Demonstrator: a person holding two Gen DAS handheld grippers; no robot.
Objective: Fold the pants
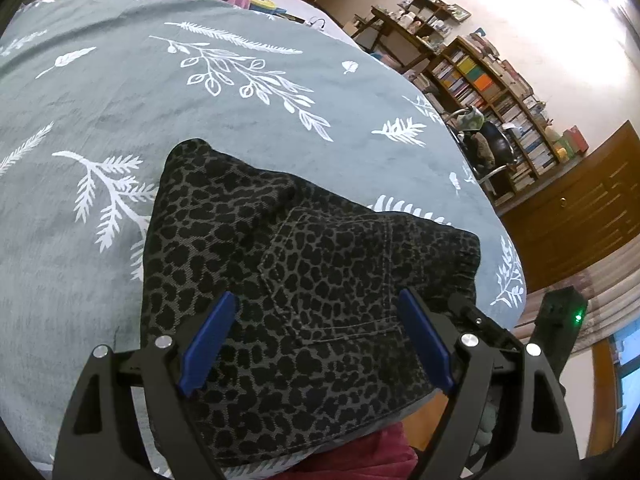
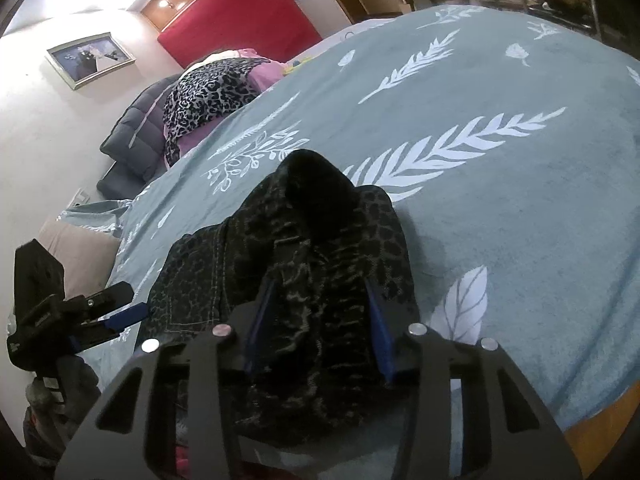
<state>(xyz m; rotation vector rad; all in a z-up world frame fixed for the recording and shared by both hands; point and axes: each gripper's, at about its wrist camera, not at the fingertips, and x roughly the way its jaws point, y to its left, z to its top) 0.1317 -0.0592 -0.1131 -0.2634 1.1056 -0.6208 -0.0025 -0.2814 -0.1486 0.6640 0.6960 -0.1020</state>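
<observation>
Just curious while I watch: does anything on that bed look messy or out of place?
Mostly the leopard-print pants: bunched in a rumpled heap at the near edge of the grey leaf-print bedspread, not flat. More clothes lie piled by the red headboard.

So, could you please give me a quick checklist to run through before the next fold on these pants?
1. Right claw has fabric between its fingers: ok, a bunched part of the leopard-print pants sits there.
2. Right claw grip firm: cannot tell, pads are half hidden by cloth.
3. Left claw gripping: not ok, it is open above the back pocket.
4. Pants lying flat: not ok, rumpled and heaped.
5. Room on the bedspread beyond the pants: ok.
</observation>
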